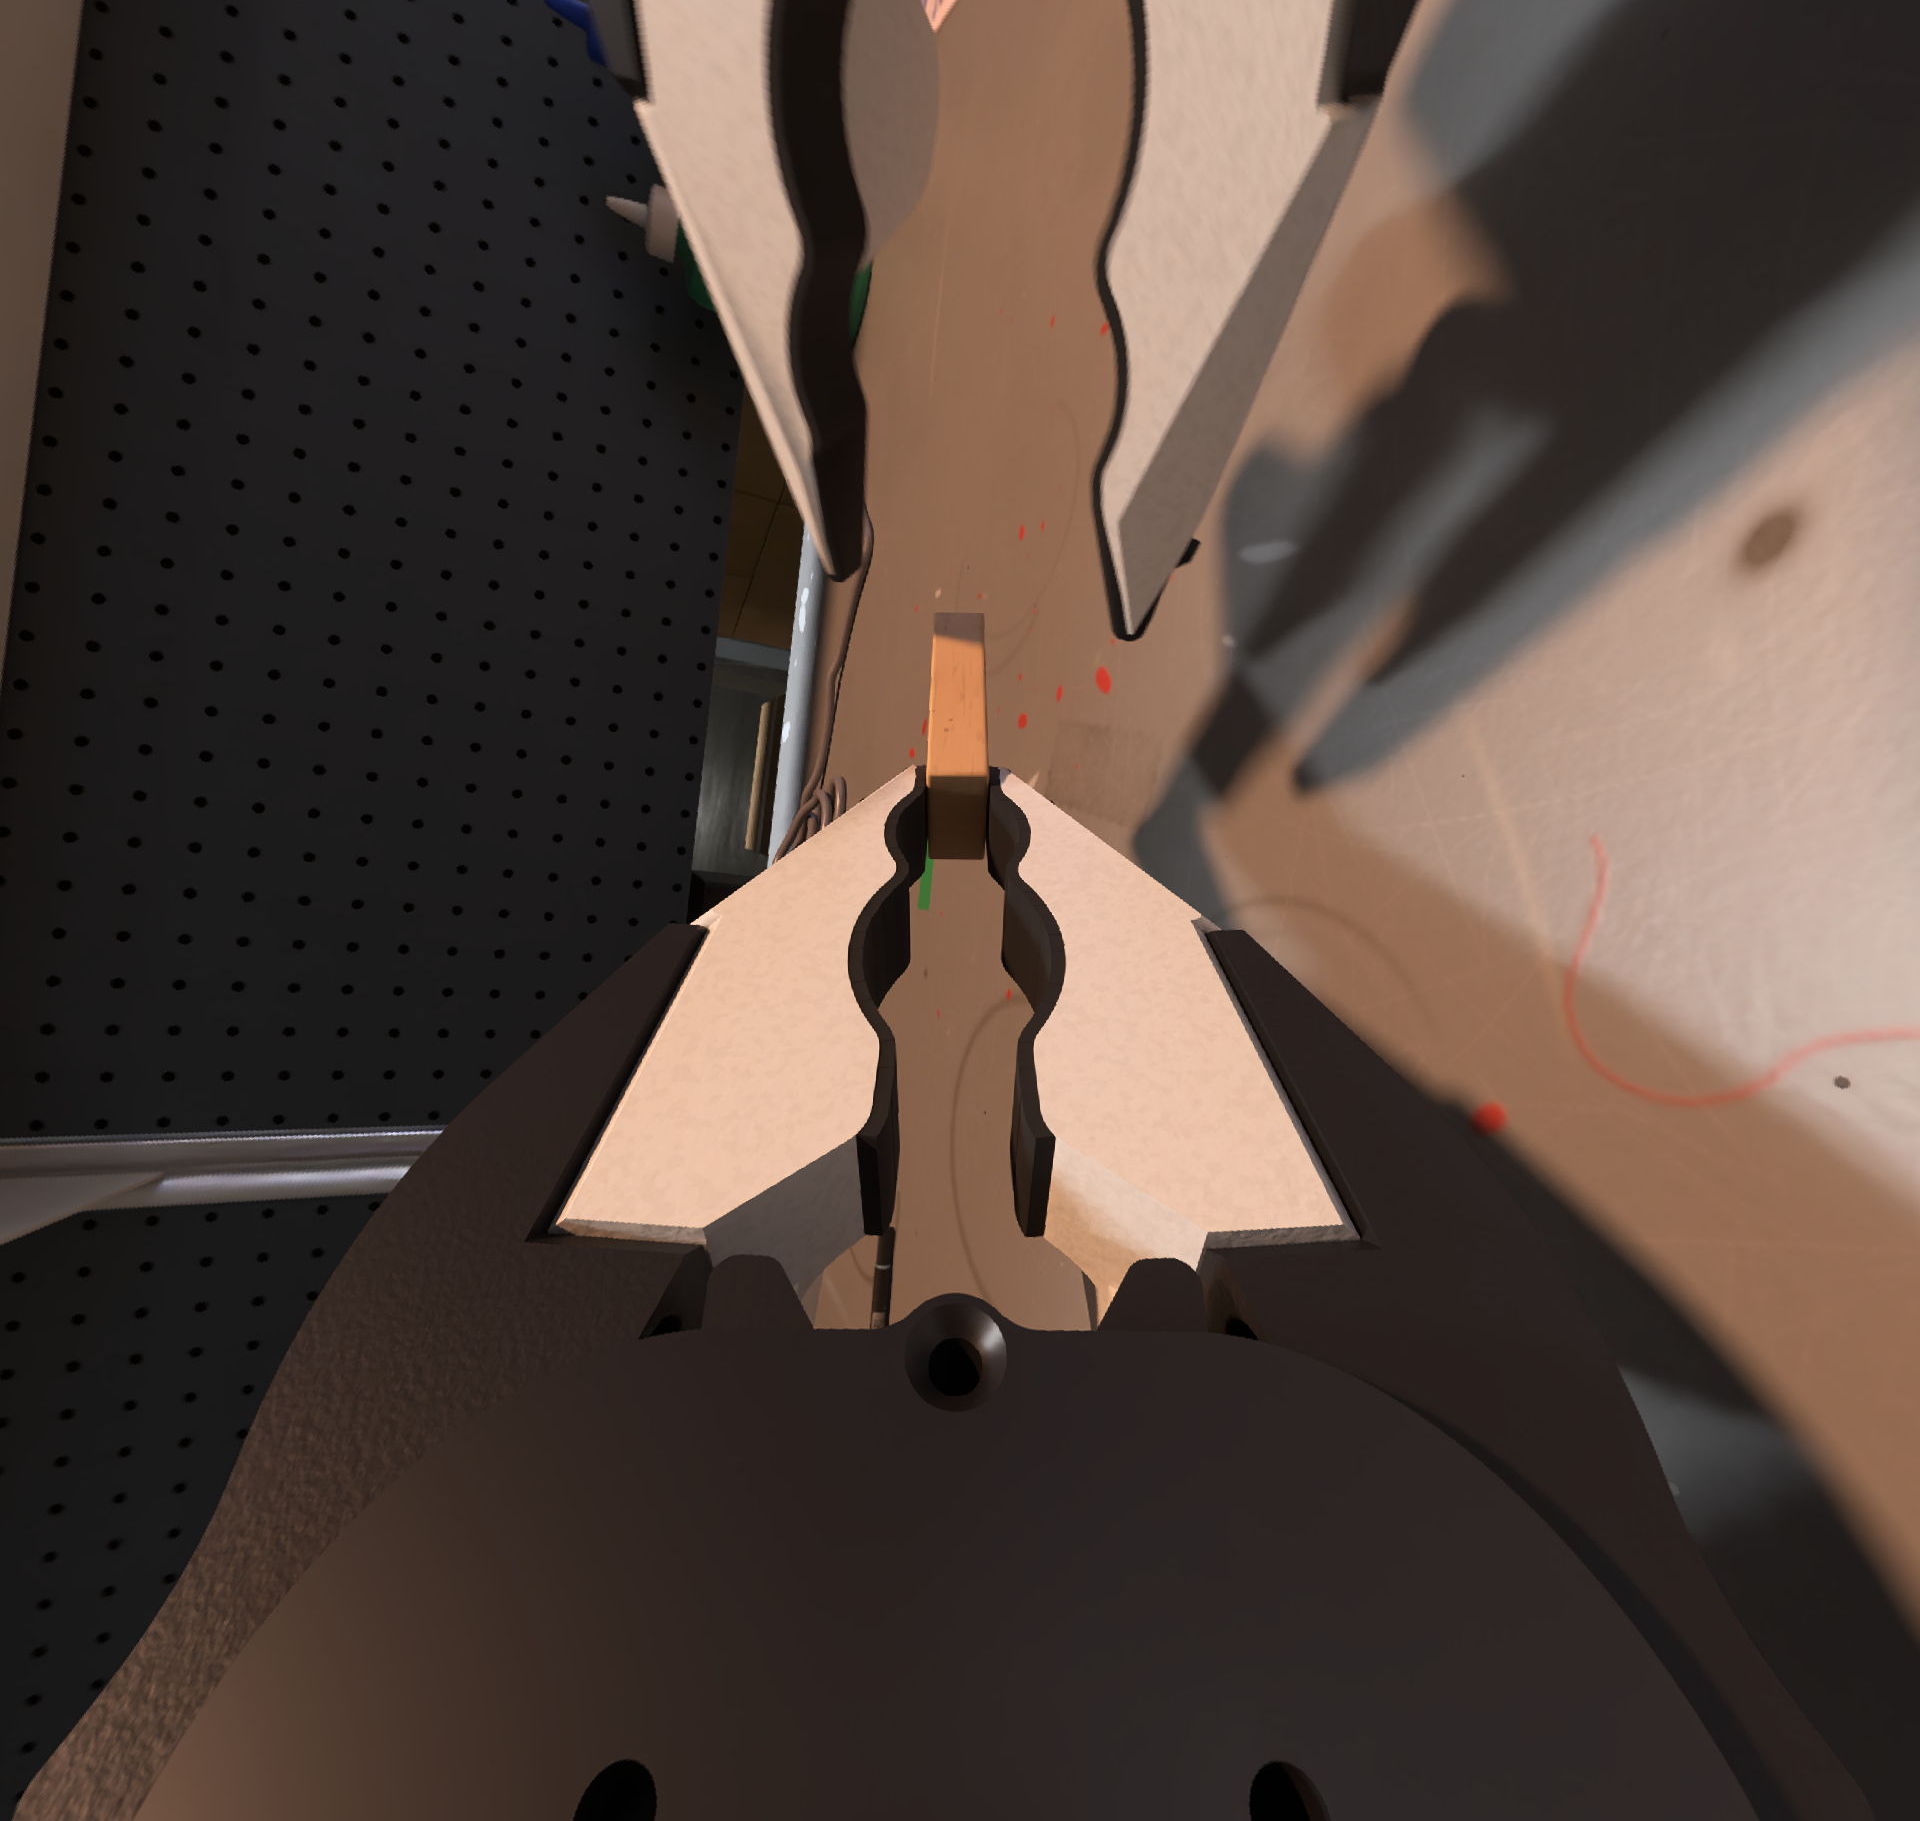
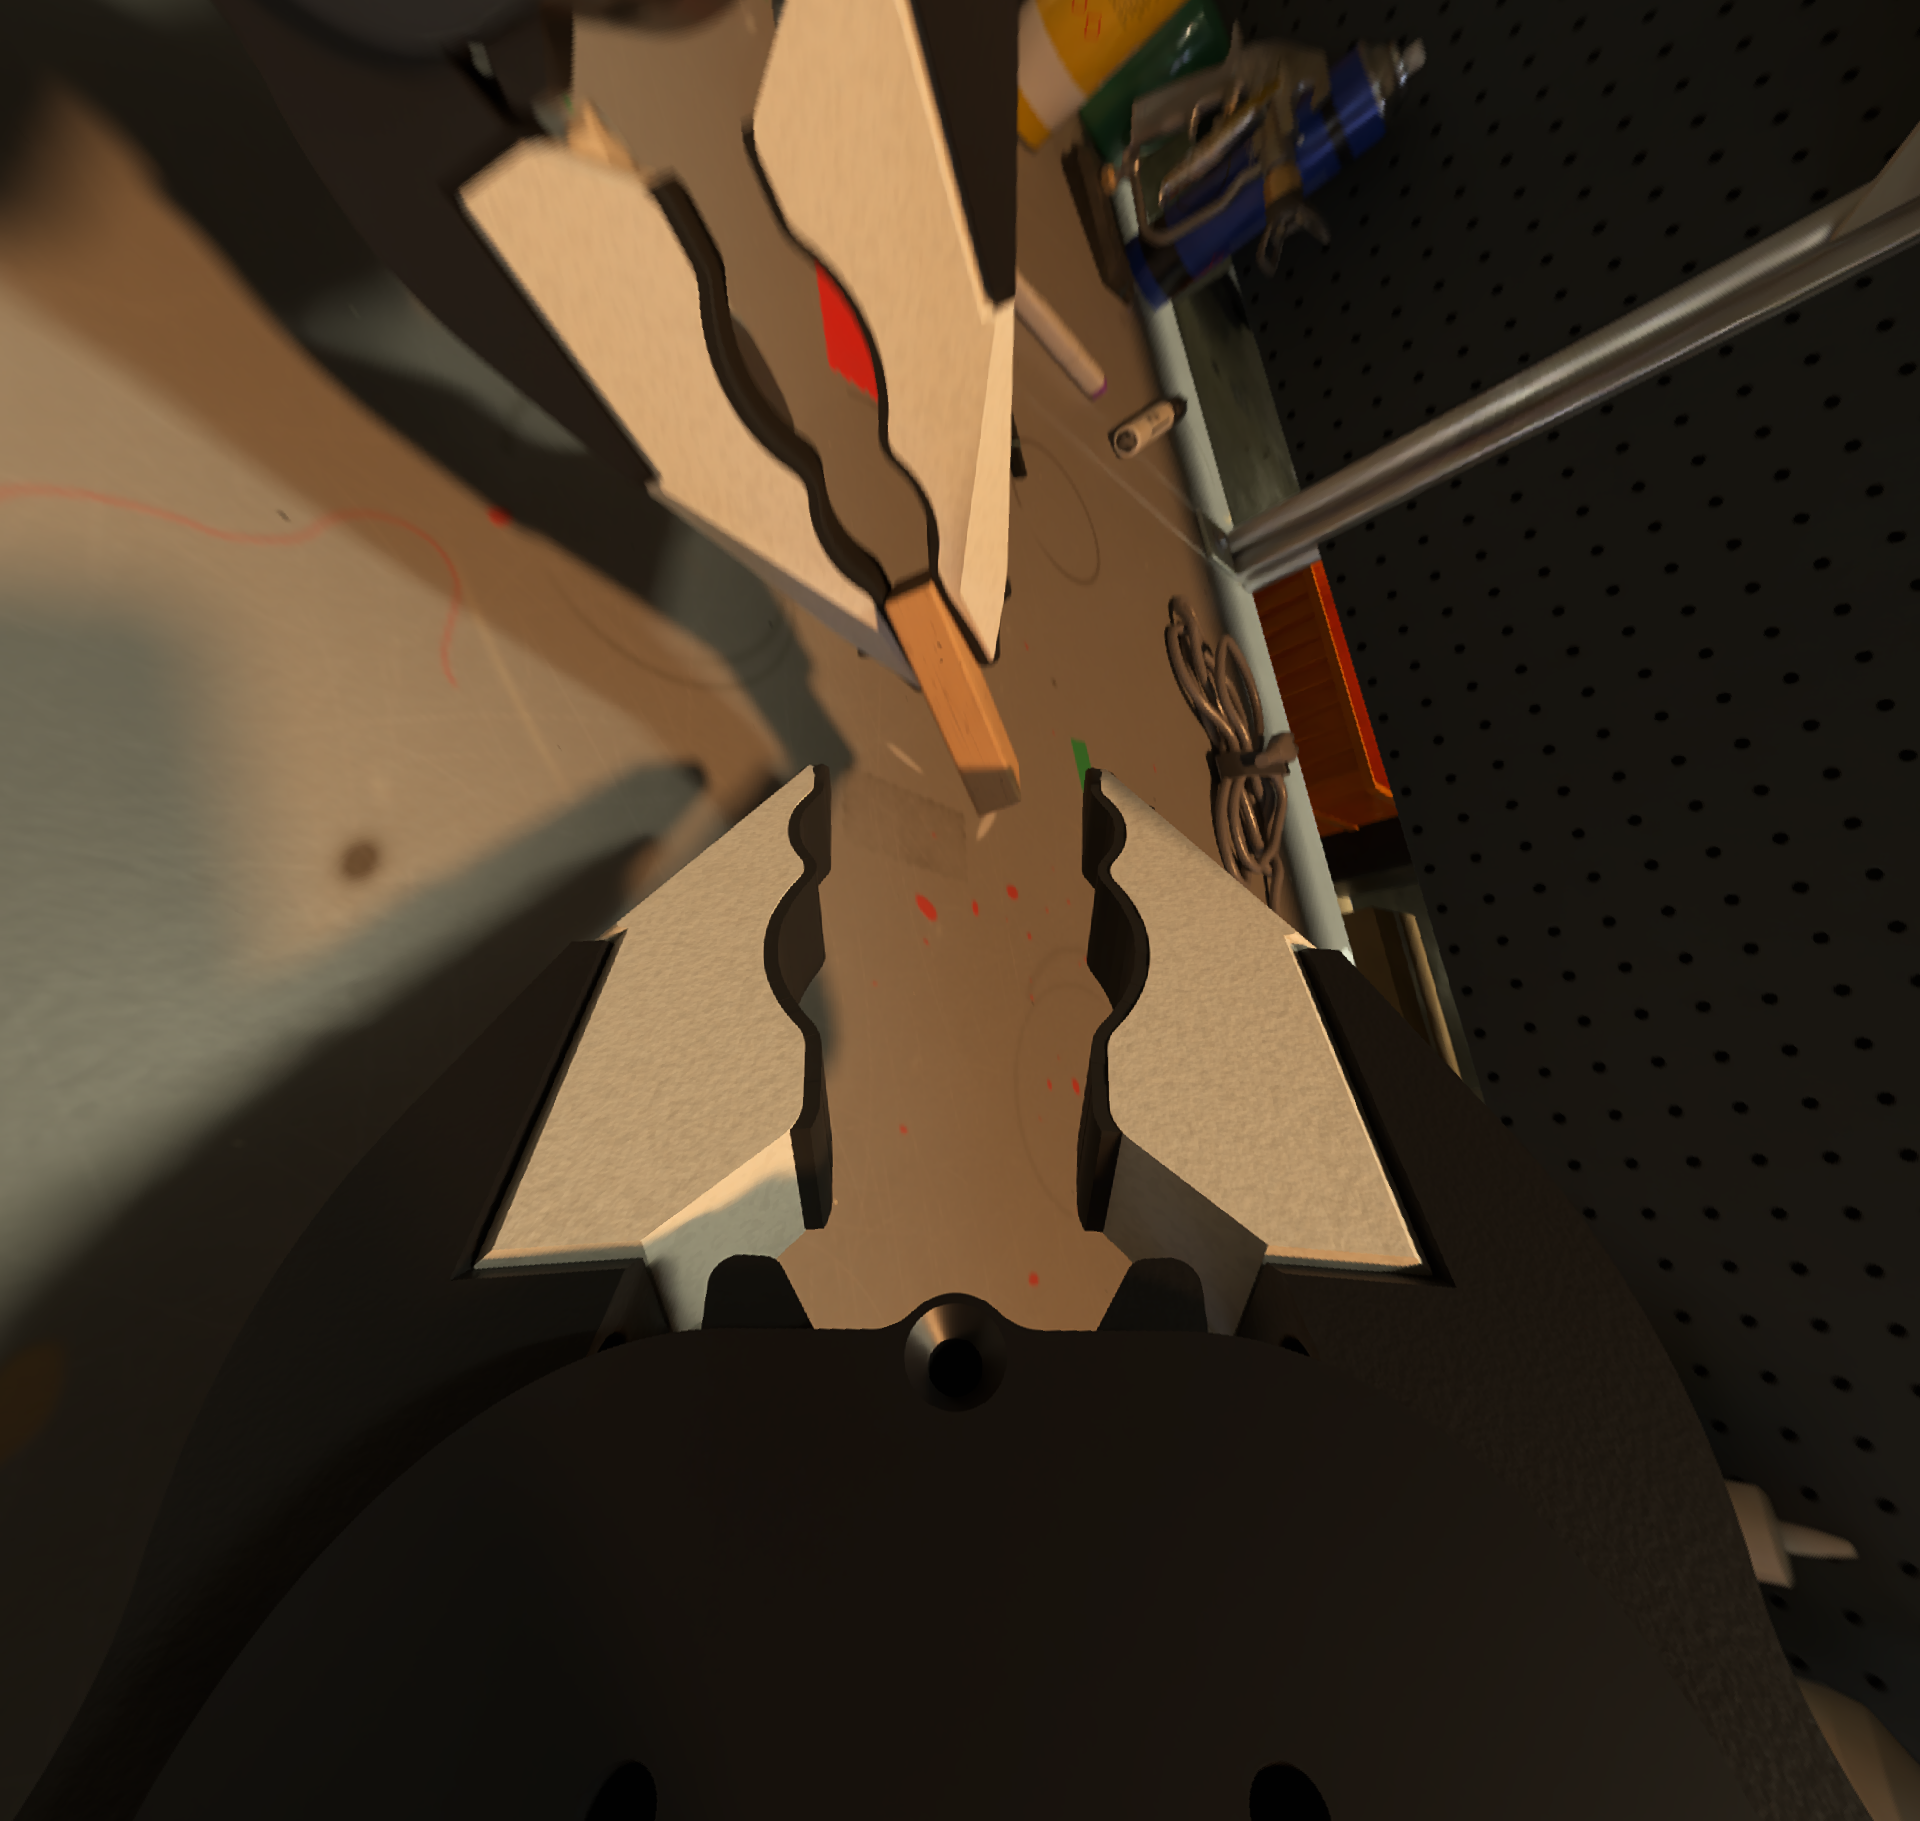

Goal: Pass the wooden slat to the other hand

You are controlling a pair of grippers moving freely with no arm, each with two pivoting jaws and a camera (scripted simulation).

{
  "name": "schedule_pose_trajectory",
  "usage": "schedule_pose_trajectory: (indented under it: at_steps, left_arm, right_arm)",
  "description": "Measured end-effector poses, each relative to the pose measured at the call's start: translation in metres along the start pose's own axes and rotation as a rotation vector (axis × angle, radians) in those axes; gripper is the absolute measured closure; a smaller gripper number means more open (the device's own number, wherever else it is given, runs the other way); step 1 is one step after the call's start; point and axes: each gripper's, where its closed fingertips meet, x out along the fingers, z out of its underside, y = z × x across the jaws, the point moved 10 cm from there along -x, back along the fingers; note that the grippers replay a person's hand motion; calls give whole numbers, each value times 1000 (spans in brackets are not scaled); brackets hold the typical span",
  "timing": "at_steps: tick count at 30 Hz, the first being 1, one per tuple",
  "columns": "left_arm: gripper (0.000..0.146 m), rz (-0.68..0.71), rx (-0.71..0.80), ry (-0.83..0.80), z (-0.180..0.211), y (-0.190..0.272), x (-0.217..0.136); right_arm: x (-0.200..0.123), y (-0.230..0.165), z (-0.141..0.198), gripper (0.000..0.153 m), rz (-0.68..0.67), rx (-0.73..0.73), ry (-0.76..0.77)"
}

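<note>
Two claws are facing each other nose to nose above the tabletop (image 2: 940, 1033), and only one of them is holding anything. The left claw (image 1: 956, 815) is pinching the wooden slat (image 1: 957, 732) right at its fingertips, its jaws drawn in close on the near end so that most of the piece is sticking out forward. The right claw (image 2: 956, 784) is gaping, gripping nothing, with the slat's free end hanging just ahead of its fingertips and not yet between them. Seen from the right wrist, the slat is slanting toward the gap rather than pointing straight down its middle, so the receiving claw is probably needing a small sideways and angular correction before it goes further in. The likely good move is sliding the spread fingers along both faces of the free end until a fair length is sitting between the pads, then squeezing firmly while the left claw is keeping its pinch; letting go should come only after that. Since the giver is holding so little of the slat, any bump from a finger edge is risking a twist or a drop. Beyond, red flecks are dotting the tabletop, a coiled cable (image 2: 1236, 732) and an orange box (image 2: 1325, 706) are lying by its edge, and a dark pegboard (image 1: 364, 524) is standing behind.
</note>
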Motion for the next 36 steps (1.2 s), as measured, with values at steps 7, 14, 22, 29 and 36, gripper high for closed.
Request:
schedule_pose_trajectory:
  at_steps: [7,14,22,29,36]
  left_arm:
    - [136,-22,96,73,-2,-1,-7]
    - [136,-39,115,53,1,0,-4]
    - [105,153,-107,16,22,-17,-10]
    - [110,184,-34,-80,26,-19,10]
    - [123,149,9,-82,23,-14,17]
  right_arm:
    - [18,-4,-4,124,112,-180,-99]
    - [28,-10,-1,142,226,-340,-118]
    - [38,-8,11,143,240,-381,-163]
    - [43,-10,11,143,234,-367,-157]
    - [44,-10,13,143,238,-354,-142]
